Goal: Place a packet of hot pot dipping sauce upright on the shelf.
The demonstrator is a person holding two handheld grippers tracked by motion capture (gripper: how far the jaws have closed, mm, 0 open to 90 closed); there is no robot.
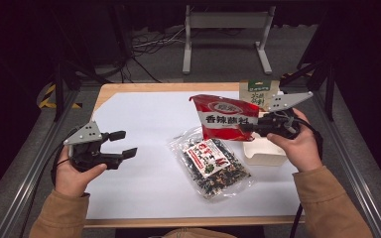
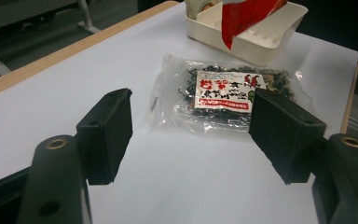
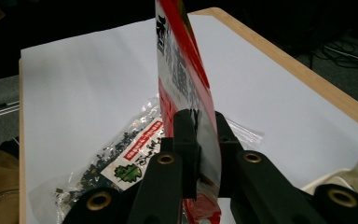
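A white-covered worktop (image 1: 144,124) with a bare wooden rim is seen from above, a person's sleeved forearms entering from its near edge. Near the middle of the worktop a clear seaweed packet (image 1: 210,164) (image 2: 223,95) (image 3: 121,163) is laid flat, its red-and-white label upward. Just to the right of that packet a white tray (image 1: 264,151) (image 2: 256,35) is set on the worktop, and behind the tray a green-topped pouch (image 1: 259,93) is stood upright. A red sauce packet (image 1: 223,118) (image 3: 186,88) is held in the air above and behind the seaweed packet, over the tray's left end; it is gripped on edge at its right side by the right gripper (image 1: 250,127) (image 3: 204,140), whose fingers (image 3: 185,135) are pressed together on the packet so that only the thin foil is left between them. Well to the left of the seaweed packet, the left gripper (image 1: 121,145) (image 2: 191,135) is held above the worktop, pointed toward the packet. Its fingers (image 2: 105,133) are spread wide, with nothing between them and nothing touched; the seaweed packet is seen beyond the gap.
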